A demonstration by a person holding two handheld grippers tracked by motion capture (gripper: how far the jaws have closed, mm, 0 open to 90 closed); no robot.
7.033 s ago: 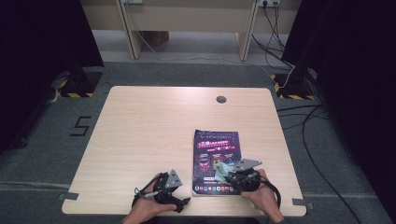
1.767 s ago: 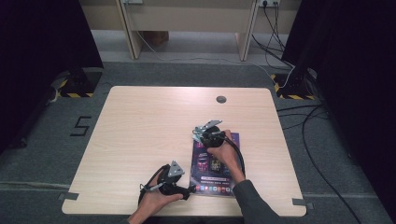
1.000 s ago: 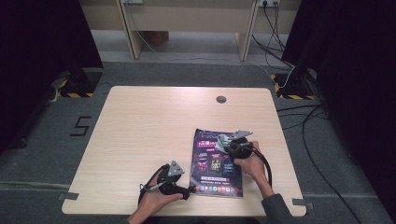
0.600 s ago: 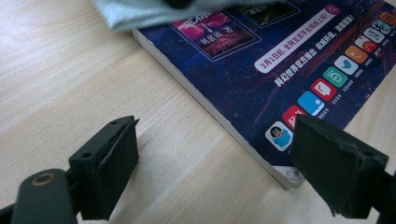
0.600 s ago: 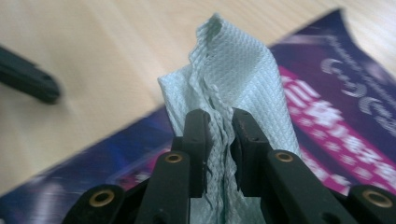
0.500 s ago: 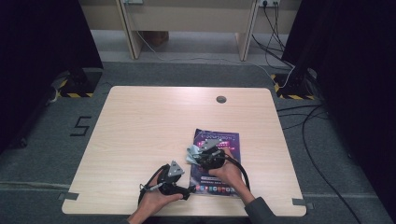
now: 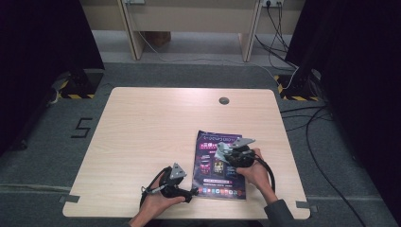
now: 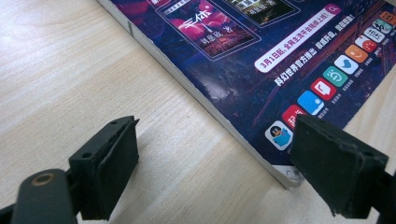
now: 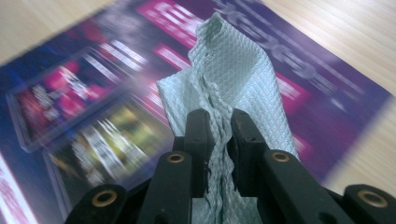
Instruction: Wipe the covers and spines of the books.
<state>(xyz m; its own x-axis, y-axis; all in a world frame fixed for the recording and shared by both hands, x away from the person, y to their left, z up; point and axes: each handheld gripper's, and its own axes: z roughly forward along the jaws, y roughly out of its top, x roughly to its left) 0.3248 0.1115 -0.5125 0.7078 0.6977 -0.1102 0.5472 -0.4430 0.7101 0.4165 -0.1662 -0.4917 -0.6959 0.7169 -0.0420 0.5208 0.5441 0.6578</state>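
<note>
A dark purple magazine lies flat near the table's front edge, right of centre. My right gripper hovers over its middle, shut on a pale green waffle cloth. In the right gripper view the cloth is pinched between the jaws of my right gripper and hangs over the blurred cover. My left gripper rests on the table at the magazine's near left corner. In the left gripper view that gripper stands open, its jaws on either side of the magazine's corner.
The light wooden table has a round cable hole at the back. Black curtains stand at both sides. Cables run on the grey floor to the right. A wooden frame stands behind the table.
My right gripper, with the cloth, swept left across the magazine and has come back toward the right. The left gripper has stayed at the corner.
</note>
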